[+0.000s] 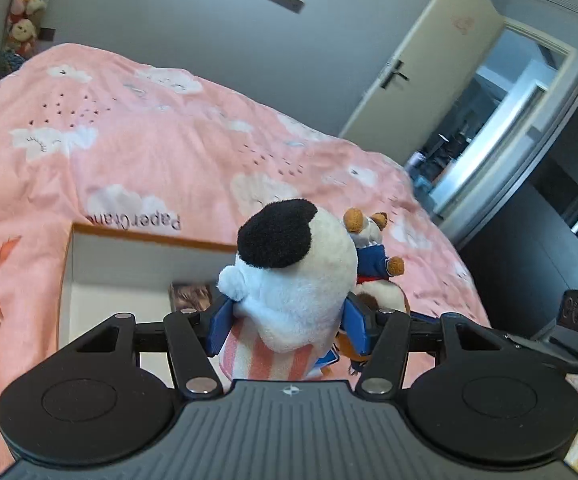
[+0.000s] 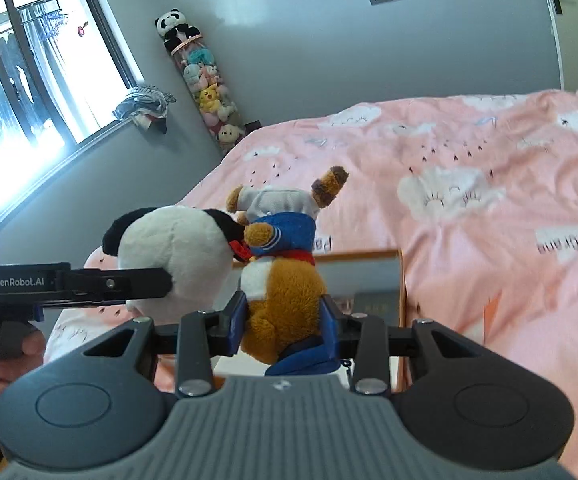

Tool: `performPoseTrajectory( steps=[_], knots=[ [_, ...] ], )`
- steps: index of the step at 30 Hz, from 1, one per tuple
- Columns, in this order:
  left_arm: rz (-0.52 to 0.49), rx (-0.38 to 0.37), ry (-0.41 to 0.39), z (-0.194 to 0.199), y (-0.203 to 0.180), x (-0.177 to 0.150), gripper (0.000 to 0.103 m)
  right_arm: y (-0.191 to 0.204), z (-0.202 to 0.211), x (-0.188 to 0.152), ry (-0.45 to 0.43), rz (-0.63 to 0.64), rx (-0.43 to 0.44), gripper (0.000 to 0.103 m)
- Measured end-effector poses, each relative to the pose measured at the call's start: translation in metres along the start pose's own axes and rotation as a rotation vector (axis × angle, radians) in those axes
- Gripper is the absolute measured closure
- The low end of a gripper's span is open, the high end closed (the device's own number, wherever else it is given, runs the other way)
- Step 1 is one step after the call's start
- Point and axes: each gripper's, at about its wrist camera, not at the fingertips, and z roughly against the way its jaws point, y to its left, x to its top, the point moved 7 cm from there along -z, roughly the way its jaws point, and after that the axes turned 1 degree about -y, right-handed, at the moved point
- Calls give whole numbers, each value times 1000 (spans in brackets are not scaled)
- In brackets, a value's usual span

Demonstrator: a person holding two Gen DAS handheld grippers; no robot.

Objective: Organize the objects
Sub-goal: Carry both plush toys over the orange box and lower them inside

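Two plush toys over a box on the bed

Panda plush (image 1: 289, 276) left of the fox plush (image 2: 281, 300) — side by side above the open box (image 1: 129, 272).

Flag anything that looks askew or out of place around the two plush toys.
The brown plush dog in the right gripper hangs upside down, its white-hatted head tipped sideways. It presses against the white-and-black plush held by the left gripper above the open box. Nothing looks damaged.

We record one bed (image 1: 161, 148), covered by a pink cloud-print duvet (image 2: 489, 184); resting on it, one open white box (image 1: 89, 276) with orange rim.
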Motion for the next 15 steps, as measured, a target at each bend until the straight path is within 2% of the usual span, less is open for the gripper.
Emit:
performPoseTrajectory(
  steps=[3, 8, 15],
  knots=[
    [31, 46, 29, -31, 17, 2, 37, -10, -35, 3, 50, 6, -38, 63],
    [114, 95, 136, -82, 56, -23, 37, -33, -88, -25, 171, 37, -110, 63],
    [197, 139, 230, -117, 88, -49, 37, -54, -129, -52, 333, -27, -153, 63]
  ],
)
